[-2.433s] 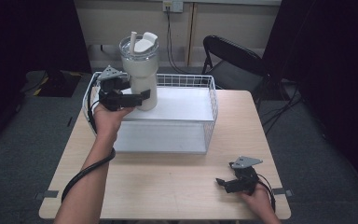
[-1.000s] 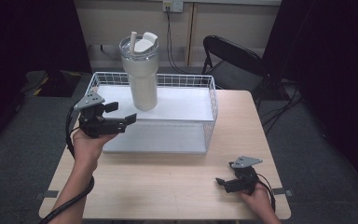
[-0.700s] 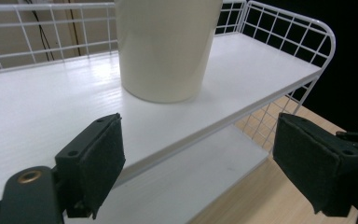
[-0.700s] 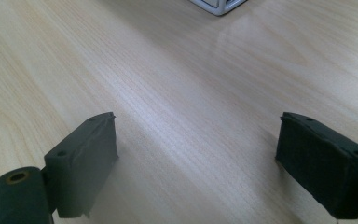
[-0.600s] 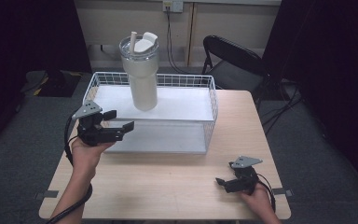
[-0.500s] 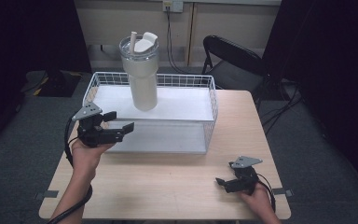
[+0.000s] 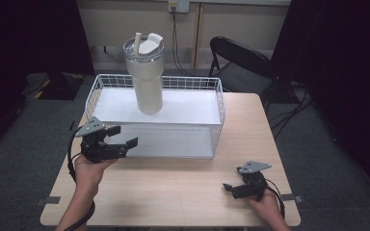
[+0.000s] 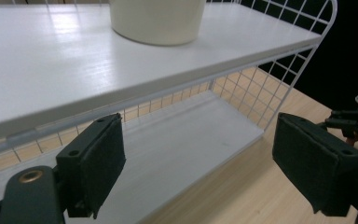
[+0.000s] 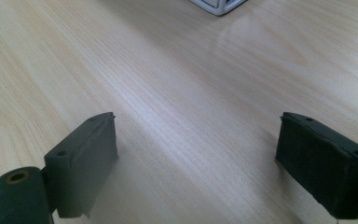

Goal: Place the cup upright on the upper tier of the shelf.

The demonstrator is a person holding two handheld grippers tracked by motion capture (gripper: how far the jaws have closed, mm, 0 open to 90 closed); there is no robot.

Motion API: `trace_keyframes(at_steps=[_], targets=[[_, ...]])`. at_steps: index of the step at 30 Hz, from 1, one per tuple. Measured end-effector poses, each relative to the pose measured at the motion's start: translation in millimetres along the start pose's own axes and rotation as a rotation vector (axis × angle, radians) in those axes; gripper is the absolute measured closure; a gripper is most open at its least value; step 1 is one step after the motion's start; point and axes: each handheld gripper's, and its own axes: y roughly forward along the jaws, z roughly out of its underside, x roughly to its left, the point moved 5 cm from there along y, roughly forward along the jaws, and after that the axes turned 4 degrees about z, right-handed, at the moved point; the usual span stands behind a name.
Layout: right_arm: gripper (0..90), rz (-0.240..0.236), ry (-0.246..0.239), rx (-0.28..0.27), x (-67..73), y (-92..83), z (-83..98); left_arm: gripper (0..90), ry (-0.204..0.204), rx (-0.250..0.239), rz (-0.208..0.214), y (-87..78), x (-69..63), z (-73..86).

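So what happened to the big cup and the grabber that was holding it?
The left hand-held gripper let go of the tall cream tumbler with a straw and pulled back and down, toward the person, in front of the white wire shelf rack. Its jaws stand apart with nothing between them. The tumbler stayed upright on the top shelf. The right hand-held gripper stayed low over the wooden table.
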Motion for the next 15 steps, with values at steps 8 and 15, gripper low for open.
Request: trace_keyframes(at_steps=[8, 15], targets=[[11.7, 0.0, 0.0, 0.0, 0.0, 0.0, 0.0, 16.5, -0.001, 0.018, 0.005, 1.8, -2.5, 19.0], [11.7, 0.0, 0.0, 0.0, 0.0, 0.0, 0.0, 16.5, -0.006, 0.035, 0.017, 4.6, -3.2, 37.5]])
